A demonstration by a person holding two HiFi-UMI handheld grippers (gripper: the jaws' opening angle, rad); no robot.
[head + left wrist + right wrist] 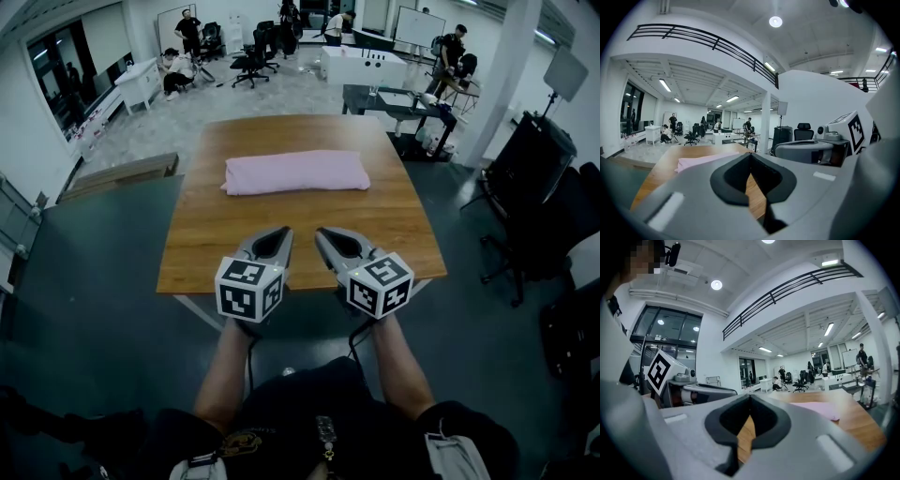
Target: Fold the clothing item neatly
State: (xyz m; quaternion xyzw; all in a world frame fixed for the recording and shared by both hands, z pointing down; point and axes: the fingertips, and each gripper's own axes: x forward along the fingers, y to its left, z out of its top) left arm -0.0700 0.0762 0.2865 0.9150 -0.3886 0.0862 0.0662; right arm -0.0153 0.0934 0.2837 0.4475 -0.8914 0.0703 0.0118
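Cloth (294, 172) lies on the table (211, 246), beyond the left tongs (284, 231) and right tongs (321, 232).

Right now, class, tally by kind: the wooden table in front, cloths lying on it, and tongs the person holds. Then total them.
Wooden table: 1
Folded pink cloth: 1
Tongs: 2 (left tongs, right tongs, both shut)
Total: 4

Cool white light comes from round ceiling lamps (776, 21) and strip lights (665, 85) overhead. It is even and fairly bright, leaving only soft shadows on the wooden table (281, 253). The head view darkens at its corners. Both gripper views bulge and are ringed in black. The left gripper (750, 159) and right gripper (750, 401) look blurred up close, while the room behind is sharp.
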